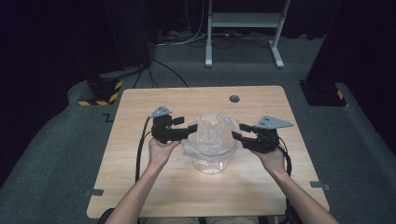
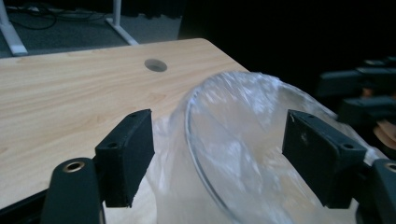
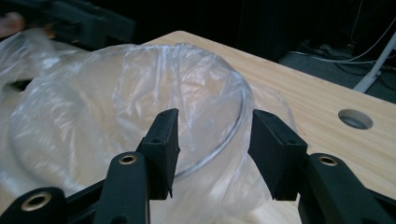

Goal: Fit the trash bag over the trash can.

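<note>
A clear glass bowl (image 1: 211, 161) lined with a thin transparent plastic bag (image 1: 212, 133) stands in the middle of the wooden table (image 1: 140, 163). My left gripper (image 1: 190, 129) is at the bowl's left side, open. In the left gripper view, the bag (image 2: 243, 126) and the glass rim (image 2: 194, 149) lie between the spread jaws of the left gripper (image 2: 218, 144). My right gripper (image 1: 237, 132) is at the bowl's right side, open. In the right gripper view, its jaws (image 3: 215, 140) straddle the rim (image 3: 236, 128) and the bag (image 3: 116, 102) draped over it.
A round cable hole (image 1: 234, 99) sits near the table's far edge. Beyond the table stand a white frame (image 1: 243, 28), loose cables and a black-and-yellow striped base (image 1: 100, 93). Tape marks sit at both front corners of the table.
</note>
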Demonstrator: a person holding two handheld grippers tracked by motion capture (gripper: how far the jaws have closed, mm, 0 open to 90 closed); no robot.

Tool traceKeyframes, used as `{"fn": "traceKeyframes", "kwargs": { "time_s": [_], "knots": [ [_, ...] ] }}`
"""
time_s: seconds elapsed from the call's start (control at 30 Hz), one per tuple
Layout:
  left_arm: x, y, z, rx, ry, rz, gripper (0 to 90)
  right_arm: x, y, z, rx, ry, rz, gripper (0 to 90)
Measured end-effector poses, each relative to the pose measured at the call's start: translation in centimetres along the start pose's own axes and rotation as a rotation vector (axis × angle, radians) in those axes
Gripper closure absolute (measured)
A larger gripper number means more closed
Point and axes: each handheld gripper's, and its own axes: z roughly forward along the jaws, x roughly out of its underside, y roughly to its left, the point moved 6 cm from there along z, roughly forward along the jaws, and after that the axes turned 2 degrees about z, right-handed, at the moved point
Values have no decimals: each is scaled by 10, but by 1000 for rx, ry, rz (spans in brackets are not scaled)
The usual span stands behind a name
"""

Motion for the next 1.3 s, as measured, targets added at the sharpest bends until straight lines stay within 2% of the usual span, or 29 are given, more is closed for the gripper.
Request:
{"fn": "traceKeyframes", "kwargs": {
  "time_s": [0.13, 0.2, 0.27, 0.4, 0.47, 0.63, 0.77, 0.9, 1.0, 1.17, 1.27, 1.3],
  "knots": [
    [17, -9, -15, 19, 20, 9, 222, -6, -5, 8, -3, -14, 10, 525],
    [25, -12, -22, 17, 22, 29, 228, -9, -8, 12, -5, -24, 18, 527],
    [33, -17, -30, 24, 26, 29, 248, -11, -10, 16, -9, -27, 29, 528],
    [46, -21, -40, 29, 52, 44, 361, -9, -13, 23, -13, -13, 43, 527],
    [50, -21, -41, 37, 72, 47, 459, -9, -12, 25, -14, -7, 44, 527],
    [62, -18, -29, 44, 162, 47, 646, -8, -11, 25, -13, -3, 41, 527],
    [69, -15, -18, 33, 235, 59, 734, -5, -11, 24, -8, 1, 38, 528],
    [75, -9, -6, 14, 310, 78, 784, -3, -7, 18, -6, 1, 20, 527],
    [79, -2, 3, -5, 357, 73, 801, -1, -3, 14, -8, 0, 10, 527],
    [77, 10, 11, -20, 376, 36, 798, 8, 1, 7, 6, 21, -12, 523],
    [78, 19, 17, -39, 376, -4, 733, 10, 2, 1, -2, 7, 5, 526],
    [78, 21, 18, -46, 377, -10, 681, 11, 2, -2, -1, 3, 4, 526]
  ]
}}
